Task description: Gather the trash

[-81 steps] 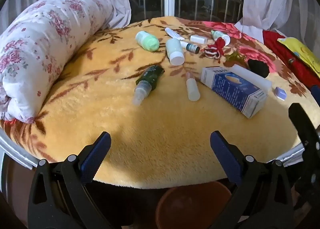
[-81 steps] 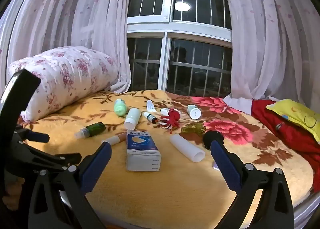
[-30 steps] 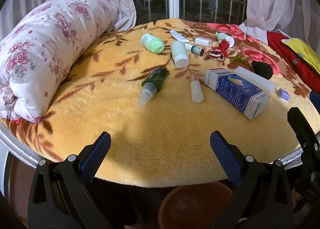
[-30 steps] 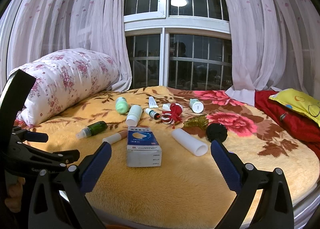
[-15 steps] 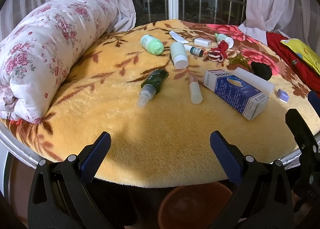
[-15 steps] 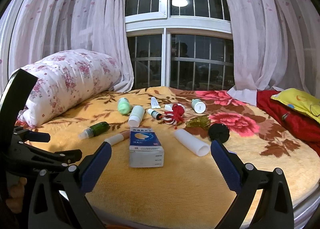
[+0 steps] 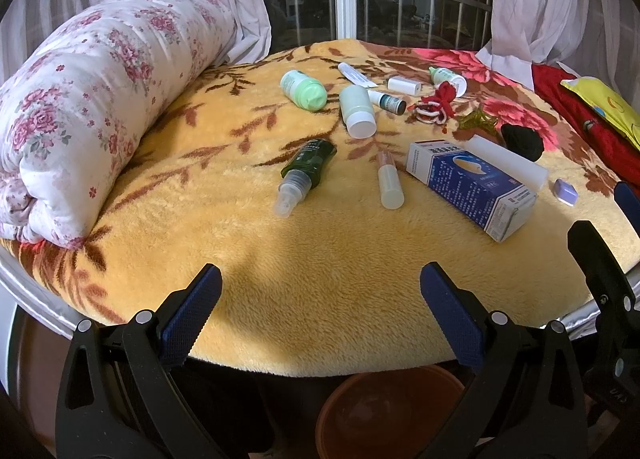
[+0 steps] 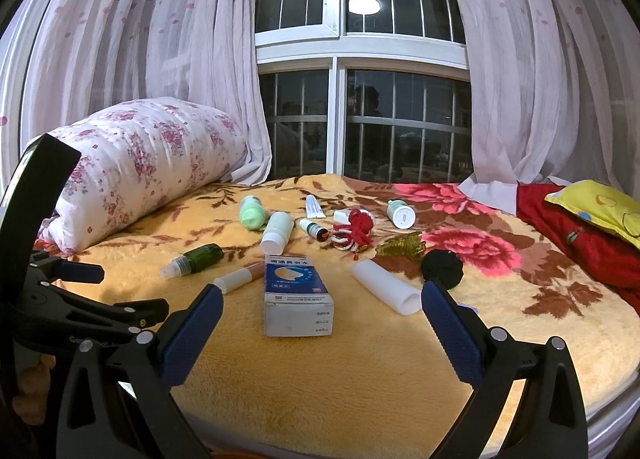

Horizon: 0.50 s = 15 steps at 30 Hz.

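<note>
Left wrist view is showing the left gripper (image 7: 318, 301) hovering over the near edge of the yellow blanket (image 7: 320, 259), its jaws standing wide apart and holding nothing. Trash is lying scattered across the blanket ahead: a dark green spray bottle (image 7: 306, 173) is lying on its side near the middle, a slim tube (image 7: 389, 180) is lying just right of it, and a blue-and-white box (image 7: 472, 189) is resting farther right with a white roll (image 7: 506, 163) lying against its far side. Beyond them a pale green bottle (image 7: 305, 90), a white-capped bottle (image 7: 357, 111), a red cord bundle (image 7: 436, 103) and a black ball (image 7: 522, 141) are sitting near the window. A floral quilt roll (image 7: 100, 99) is lying along the left, and an orange bucket (image 7: 390, 413) is standing below the bed edge, between the fingers. Part of the right gripper is showing at the right edge. Right wrist view is showing the right gripper (image 8: 320, 329) also hovering with jaws wide apart and empty, the box (image 8: 296, 295) lying straight ahead between its fingers. The roll (image 8: 386, 286) is lying right of the box, the tube (image 8: 239, 277) and spray bottle (image 8: 194, 259) left of it, and the left gripper (image 8: 80, 295) is showing at the left.
</note>
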Available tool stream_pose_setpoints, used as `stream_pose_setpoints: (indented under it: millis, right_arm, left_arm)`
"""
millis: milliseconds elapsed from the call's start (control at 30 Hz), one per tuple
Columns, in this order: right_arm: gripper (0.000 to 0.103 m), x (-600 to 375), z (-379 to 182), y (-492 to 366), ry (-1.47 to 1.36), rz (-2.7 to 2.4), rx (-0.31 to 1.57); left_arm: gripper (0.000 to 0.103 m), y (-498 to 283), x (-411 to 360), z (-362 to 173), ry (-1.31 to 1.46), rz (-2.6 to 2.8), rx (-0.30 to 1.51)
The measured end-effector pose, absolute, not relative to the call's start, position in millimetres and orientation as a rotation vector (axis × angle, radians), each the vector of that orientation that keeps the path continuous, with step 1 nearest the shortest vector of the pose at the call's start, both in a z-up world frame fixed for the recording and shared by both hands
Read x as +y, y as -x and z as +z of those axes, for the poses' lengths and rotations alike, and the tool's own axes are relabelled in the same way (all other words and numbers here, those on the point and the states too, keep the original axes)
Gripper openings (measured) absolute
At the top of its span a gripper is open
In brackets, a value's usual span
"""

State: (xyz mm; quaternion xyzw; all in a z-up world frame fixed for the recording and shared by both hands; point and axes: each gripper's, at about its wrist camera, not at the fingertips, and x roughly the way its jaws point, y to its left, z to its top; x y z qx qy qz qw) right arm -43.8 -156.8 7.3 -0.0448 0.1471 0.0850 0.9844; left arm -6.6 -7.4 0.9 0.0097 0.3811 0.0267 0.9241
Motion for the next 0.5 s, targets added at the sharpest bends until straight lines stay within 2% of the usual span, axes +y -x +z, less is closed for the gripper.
stream_pose_setpoints:
  millis: [500]
  right_arm:
    - [0.098,-152.0,7.3,43.4,0.097,0.174,0.302]
  left_arm:
    - [0.097,6.6,-8.5,1.4,-0.019,0.054,0.785]
